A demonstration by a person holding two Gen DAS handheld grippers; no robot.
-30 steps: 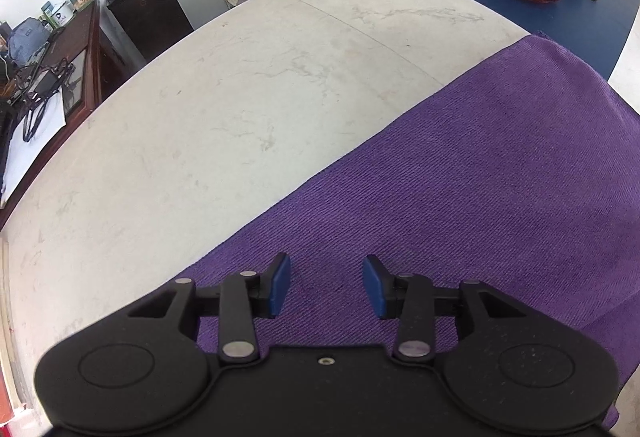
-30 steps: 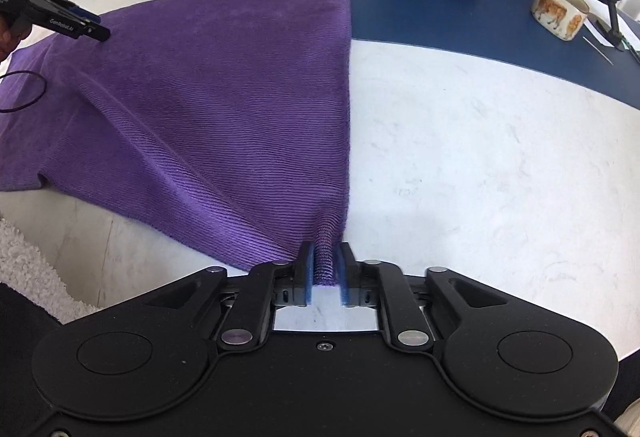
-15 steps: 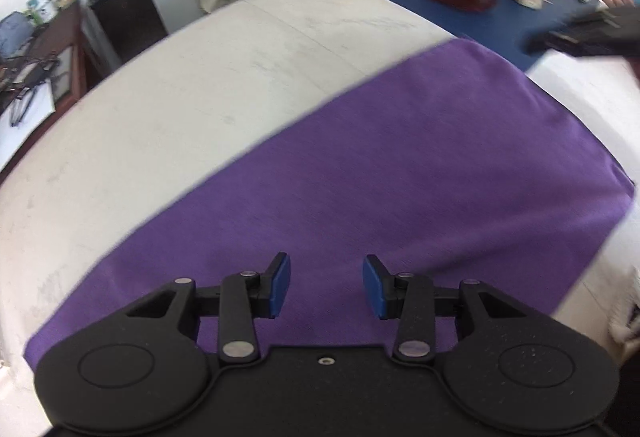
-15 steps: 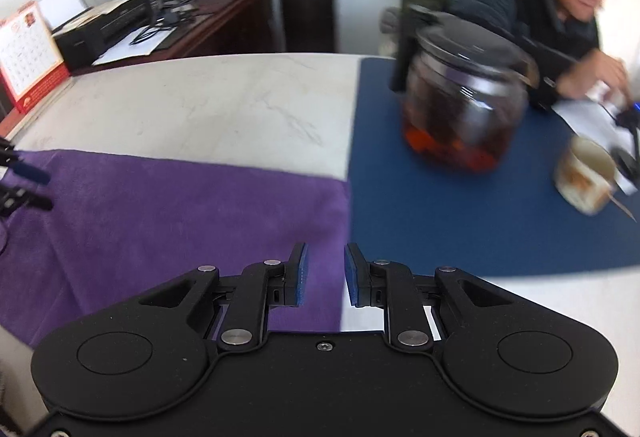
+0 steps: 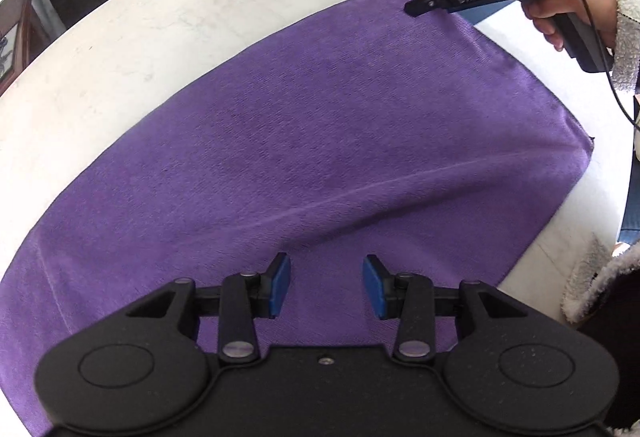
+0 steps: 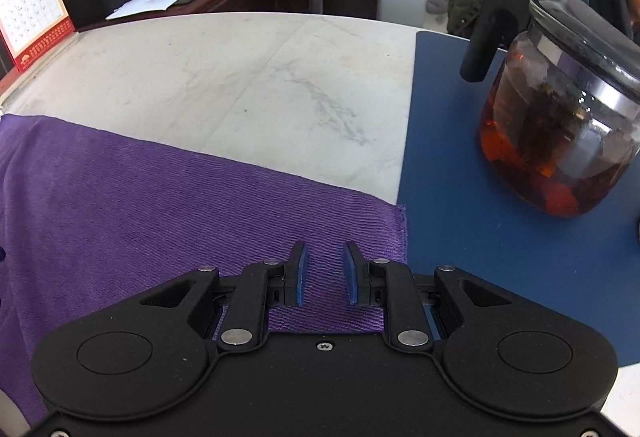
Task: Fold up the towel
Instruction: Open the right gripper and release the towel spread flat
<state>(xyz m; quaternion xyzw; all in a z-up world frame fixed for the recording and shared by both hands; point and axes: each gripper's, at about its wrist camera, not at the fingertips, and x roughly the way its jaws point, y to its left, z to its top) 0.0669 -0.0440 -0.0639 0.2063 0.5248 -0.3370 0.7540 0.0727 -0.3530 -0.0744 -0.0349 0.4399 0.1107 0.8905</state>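
White marble tabletop (image 6: 248, 77) w/ a purple ribbed towel (image 5: 320, 141) lying flat on it, far right corner touching a blue mat (image 6: 480, 237). Left gripper (image 5: 326, 287) hovers over towel's near edge, jaws apart, empty. Right gripper (image 6: 324, 273) over that corner, gap narrow, empty.

Glass teapot (image 6: 560, 125) w/ tea on blue mat (image 6: 460, 197); calendar (image 6: 30, 9) far left.

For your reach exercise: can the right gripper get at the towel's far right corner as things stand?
Probably yes: the right gripper, jaws apart and empty, hangs just over that towel corner, with nothing between; the teapot stands clear.
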